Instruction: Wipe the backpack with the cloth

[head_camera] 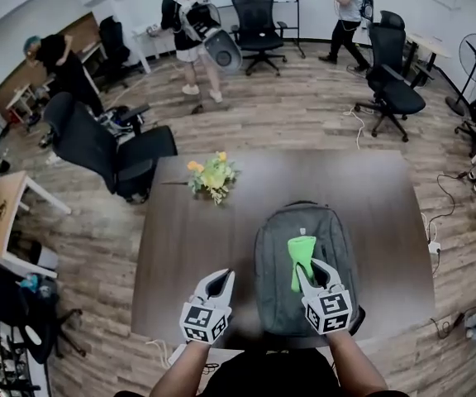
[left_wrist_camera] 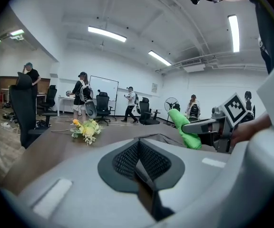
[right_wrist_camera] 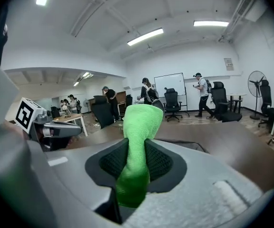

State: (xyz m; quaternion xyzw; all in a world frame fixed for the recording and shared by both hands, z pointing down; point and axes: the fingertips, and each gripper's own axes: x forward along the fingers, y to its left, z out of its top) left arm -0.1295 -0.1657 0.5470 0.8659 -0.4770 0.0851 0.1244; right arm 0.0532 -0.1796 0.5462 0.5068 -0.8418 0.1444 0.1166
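My right gripper [head_camera: 311,271] clamps the green cloth [head_camera: 301,253] over the backpack [head_camera: 278,292]. My left gripper [head_camera: 220,280] is beside it, jaws closed and empty. Flowers [head_camera: 212,174] lie beyond.

Bright, even light from ceiling strip lamps [left_wrist_camera: 107,33], heavy fisheye warp and dark vignette at the edges

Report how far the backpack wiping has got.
Done: the cloth is picked up, clamped in the right gripper jaws. In hand: it stands raised over the backpack. Left: the wiping itself; the left gripper is shut and empty beside it.
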